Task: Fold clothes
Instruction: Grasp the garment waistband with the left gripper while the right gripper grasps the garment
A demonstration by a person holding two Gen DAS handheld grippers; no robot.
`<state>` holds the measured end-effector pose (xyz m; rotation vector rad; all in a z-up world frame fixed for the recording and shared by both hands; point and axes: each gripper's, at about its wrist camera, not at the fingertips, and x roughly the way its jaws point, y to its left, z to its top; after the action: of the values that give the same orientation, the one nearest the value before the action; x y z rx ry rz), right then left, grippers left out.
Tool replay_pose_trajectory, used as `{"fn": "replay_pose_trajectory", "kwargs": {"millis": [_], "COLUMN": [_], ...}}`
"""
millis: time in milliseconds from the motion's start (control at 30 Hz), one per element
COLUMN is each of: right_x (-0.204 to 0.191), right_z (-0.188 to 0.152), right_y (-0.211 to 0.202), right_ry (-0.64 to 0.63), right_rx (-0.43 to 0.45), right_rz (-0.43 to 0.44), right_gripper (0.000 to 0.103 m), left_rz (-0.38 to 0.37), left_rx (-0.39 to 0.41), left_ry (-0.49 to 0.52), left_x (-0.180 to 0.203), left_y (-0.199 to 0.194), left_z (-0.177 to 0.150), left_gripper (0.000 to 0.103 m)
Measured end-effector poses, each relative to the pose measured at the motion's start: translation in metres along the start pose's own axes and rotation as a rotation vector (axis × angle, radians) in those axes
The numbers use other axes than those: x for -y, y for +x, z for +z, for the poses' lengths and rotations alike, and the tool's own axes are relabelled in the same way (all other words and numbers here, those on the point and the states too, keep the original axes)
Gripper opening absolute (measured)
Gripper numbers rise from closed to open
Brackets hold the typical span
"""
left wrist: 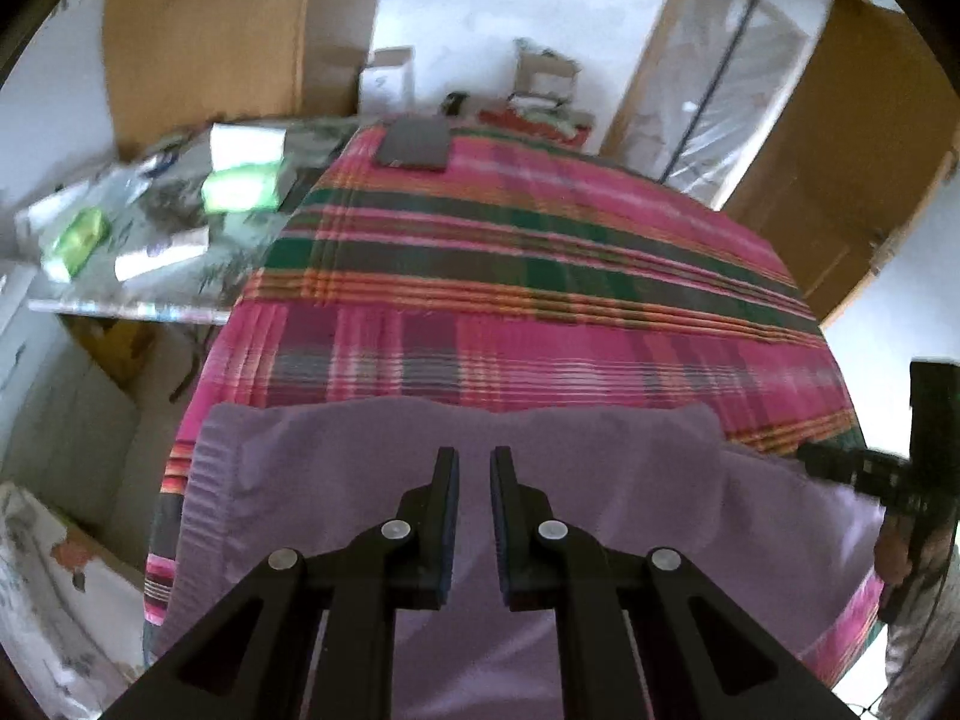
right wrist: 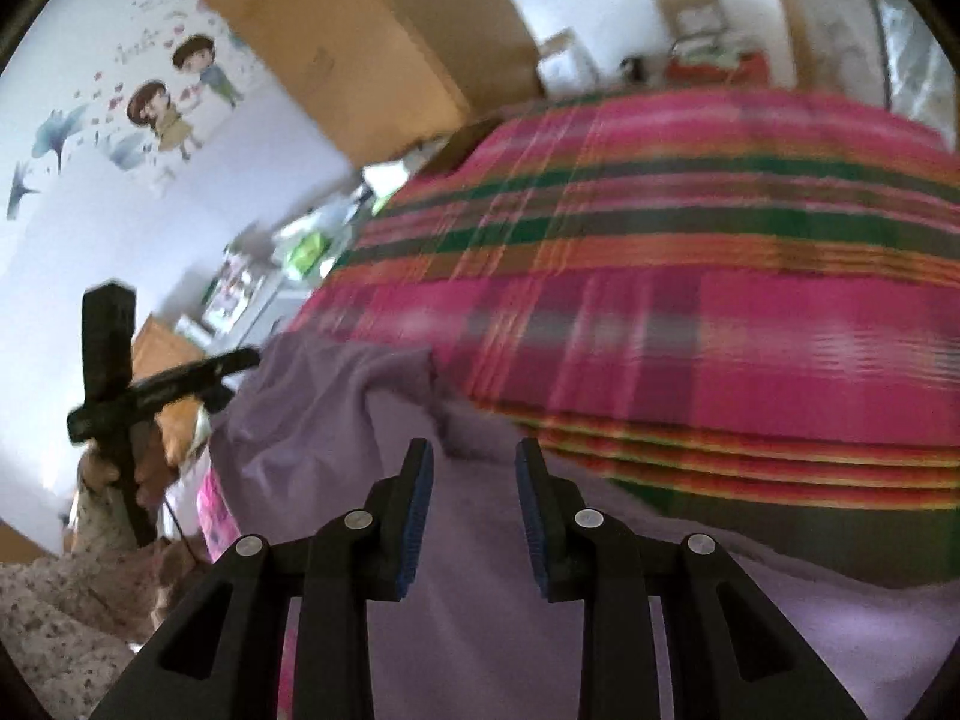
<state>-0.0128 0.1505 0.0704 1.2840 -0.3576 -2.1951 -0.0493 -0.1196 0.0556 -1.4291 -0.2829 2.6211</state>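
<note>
you get soft, even daylight in both views, with no hard shadows on the plaid bedspread (left wrist: 540, 276). the white wall (right wrist: 180, 228) washes out pale, and the plastic-covered door panel (left wrist: 720, 90) shows hazy glare. motion blur smears the bedspread stripes and the side table clutter (left wrist: 156, 222); the right wrist view is the blurrier. the gripper fingers (left wrist: 447, 516) stay sharp. the fisheye bends edges, and the corners go black.
</note>
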Motion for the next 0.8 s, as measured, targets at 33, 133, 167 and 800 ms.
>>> {"fn": "replay_pose_trajectory", "kwargs": {"millis": [33,133,167,800], "right_x": [-0.002,-0.005,-0.006,-0.023], "right_z": [0.001,0.001,0.001,-0.010], "right_y": [0.009,0.031,0.035,0.040], "right_ry": [0.000,0.001,-0.004,-0.100], "right_rx": [-0.029,-0.088,-0.097,-0.165], "right_rz": [0.025,0.061,0.067,0.211], "right_gripper": [0.030,0.030,0.030,0.034], "left_rz": [0.004,0.033,0.029,-0.015], "left_rx": [-0.007,-0.028,-0.030,-0.070], "left_ry": [-0.004,-0.040,-0.051,-0.164], "left_x": [-0.004,-0.018,-0.022,-0.056], "left_y": [0.004,0.014,0.016,0.044], "left_z": [0.002,0.004,0.003,-0.005], "left_gripper": [0.010,0.010,0.010,0.010]}}
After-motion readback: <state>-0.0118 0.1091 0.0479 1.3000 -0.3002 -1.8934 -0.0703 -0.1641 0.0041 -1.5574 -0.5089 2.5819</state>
